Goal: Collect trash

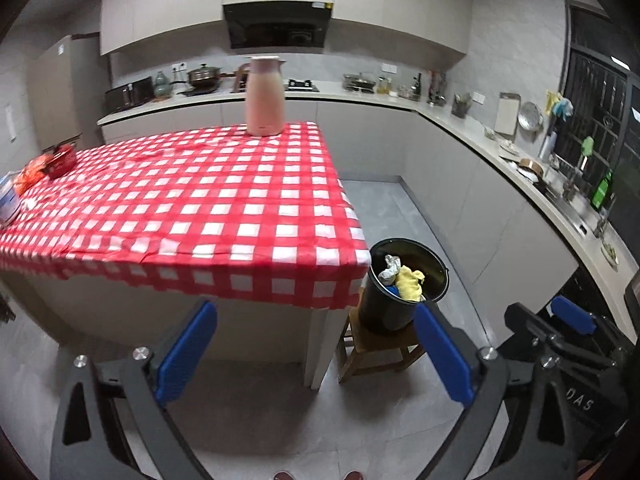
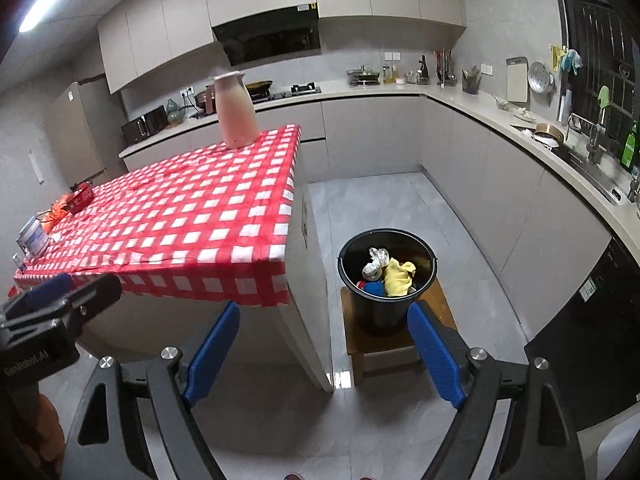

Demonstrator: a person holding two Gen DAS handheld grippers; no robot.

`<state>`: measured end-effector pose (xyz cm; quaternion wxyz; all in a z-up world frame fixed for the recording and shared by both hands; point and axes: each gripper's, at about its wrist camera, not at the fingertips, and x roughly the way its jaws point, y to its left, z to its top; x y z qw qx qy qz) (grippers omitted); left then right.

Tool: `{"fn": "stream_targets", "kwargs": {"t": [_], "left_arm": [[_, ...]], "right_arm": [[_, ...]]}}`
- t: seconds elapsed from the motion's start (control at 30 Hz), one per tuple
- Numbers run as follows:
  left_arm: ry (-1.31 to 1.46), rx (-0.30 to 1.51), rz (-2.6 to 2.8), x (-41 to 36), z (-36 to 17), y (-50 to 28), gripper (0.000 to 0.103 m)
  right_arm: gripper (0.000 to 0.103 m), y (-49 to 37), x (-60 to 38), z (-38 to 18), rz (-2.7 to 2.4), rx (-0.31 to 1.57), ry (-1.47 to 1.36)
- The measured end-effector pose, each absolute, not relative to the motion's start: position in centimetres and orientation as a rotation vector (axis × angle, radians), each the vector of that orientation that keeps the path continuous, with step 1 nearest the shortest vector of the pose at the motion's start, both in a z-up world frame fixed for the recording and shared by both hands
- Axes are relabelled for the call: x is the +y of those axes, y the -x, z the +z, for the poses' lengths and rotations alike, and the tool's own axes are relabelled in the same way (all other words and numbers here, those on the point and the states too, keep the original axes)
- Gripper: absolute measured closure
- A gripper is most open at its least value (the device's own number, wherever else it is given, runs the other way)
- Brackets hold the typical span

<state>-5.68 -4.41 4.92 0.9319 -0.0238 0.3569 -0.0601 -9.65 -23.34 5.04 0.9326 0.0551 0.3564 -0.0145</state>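
Observation:
A black bucket [image 1: 404, 284] [image 2: 384, 276] stands on a low wooden stool [image 1: 372, 352] [image 2: 392, 340] beside the table. It holds white, yellow, blue and red crumpled trash [image 1: 406, 278] [image 2: 390, 272]. My left gripper [image 1: 314, 350] is open and empty, held back from the table's front edge. My right gripper [image 2: 324, 354] is open and empty, below and in front of the bucket. Each gripper shows at the edge of the other's view, the right one [image 1: 560, 332] and the left one [image 2: 60, 296].
The table has a red-and-white checked cloth [image 1: 192, 208] [image 2: 180, 216]. A pink jug [image 1: 265, 96] [image 2: 235, 110] stands at its far edge. A red packet [image 1: 60, 160] and a tin [image 1: 8, 200] lie at its left end. Kitchen counters [image 2: 520, 132] run along the back and right.

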Motion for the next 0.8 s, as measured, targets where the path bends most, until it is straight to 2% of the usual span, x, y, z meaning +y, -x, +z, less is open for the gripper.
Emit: {"fn": "stream_targets", "kwargs": {"t": [0.8], "left_arm": [[0.024, 0.757, -0.036, -7.1, 4.0, 8.7, 0.003]], "right_arm": [[0.015, 11.1, -26.0, 5.4, 0.013, 0.728, -0.109]]}}
